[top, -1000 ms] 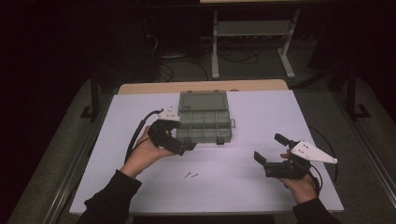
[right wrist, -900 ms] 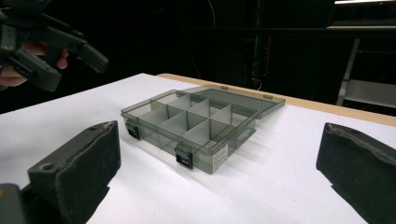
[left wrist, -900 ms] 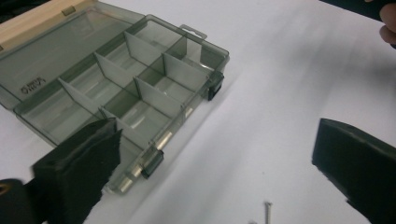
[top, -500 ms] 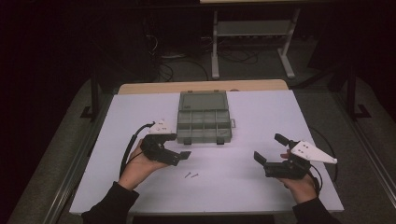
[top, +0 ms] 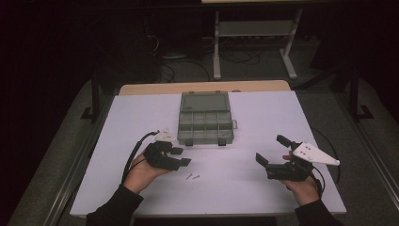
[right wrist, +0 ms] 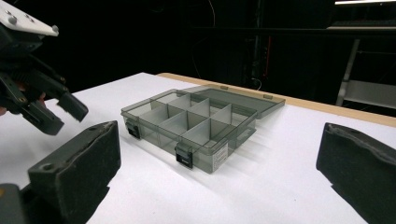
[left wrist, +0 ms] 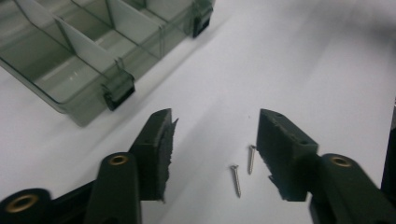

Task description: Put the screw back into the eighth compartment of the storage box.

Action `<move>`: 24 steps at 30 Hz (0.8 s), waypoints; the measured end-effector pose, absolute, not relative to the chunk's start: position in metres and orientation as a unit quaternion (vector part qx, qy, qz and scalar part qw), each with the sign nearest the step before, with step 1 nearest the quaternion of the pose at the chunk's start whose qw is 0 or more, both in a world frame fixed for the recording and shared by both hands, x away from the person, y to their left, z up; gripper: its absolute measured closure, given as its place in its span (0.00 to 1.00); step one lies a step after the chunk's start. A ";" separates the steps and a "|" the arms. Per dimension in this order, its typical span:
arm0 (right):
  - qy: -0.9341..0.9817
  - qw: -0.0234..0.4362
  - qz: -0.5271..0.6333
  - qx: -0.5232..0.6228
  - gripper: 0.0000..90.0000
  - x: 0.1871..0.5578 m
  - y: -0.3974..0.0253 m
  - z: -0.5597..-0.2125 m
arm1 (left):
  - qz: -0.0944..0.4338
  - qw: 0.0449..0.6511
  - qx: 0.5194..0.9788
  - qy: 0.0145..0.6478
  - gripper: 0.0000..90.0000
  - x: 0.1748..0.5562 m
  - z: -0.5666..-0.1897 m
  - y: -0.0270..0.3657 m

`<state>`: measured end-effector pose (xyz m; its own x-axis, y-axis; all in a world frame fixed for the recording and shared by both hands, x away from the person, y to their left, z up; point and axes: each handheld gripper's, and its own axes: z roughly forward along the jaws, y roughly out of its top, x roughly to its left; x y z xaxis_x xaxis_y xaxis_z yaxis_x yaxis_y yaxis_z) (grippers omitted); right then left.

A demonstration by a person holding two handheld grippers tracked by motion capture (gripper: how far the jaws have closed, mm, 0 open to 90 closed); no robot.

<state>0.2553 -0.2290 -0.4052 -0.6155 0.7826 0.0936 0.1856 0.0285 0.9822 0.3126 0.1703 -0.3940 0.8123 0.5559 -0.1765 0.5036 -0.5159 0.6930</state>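
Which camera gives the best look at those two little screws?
The left gripper view: the screws lie close up on the table between its open fingers, heads and shafts distinct. The high view shows them as tiny specks beside the left gripper.

Dark room; grey floor (top: 56, 155). White desk (top: 141, 113), wooden far edge. Metal stand (top: 256, 30) and cables (top: 176, 70) beyond.

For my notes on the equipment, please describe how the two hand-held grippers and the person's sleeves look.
Both grippers are black. The left gripper and the right gripper each carry a pale three-cornered plate on top and trail a black cable. Their jaws are blocky, lined with rough dark foam pads, and have brass-coloured pivot rivets. The person wears dark long sleeves down to the wrists.
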 end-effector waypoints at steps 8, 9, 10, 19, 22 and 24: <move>0.672 0.250 0.596 0.361 0.00 0.255 -0.229 -0.405 | 0.008 0.362 0.881 0.305 0.68 0.313 -0.404 0.165; 0.672 0.250 0.596 0.361 0.00 0.255 -0.229 -0.405 | 0.005 0.362 0.881 0.304 0.70 0.312 -0.406 0.164; 0.672 0.250 0.596 0.361 0.00 0.255 -0.229 -0.405 | 0.004 0.351 0.887 0.299 0.72 0.312 -0.406 0.164; 0.672 0.251 0.596 0.360 0.00 0.255 -0.229 -0.405 | -0.018 0.323 0.900 0.291 0.85 0.310 -0.417 0.155; 0.672 0.251 0.596 0.361 0.00 0.255 -0.230 -0.405 | -0.021 0.307 0.909 0.281 0.87 0.310 -0.418 0.155; 0.672 0.251 0.597 0.361 0.00 0.255 -0.229 -0.405 | -0.024 0.309 0.907 0.286 0.89 0.310 -0.419 0.154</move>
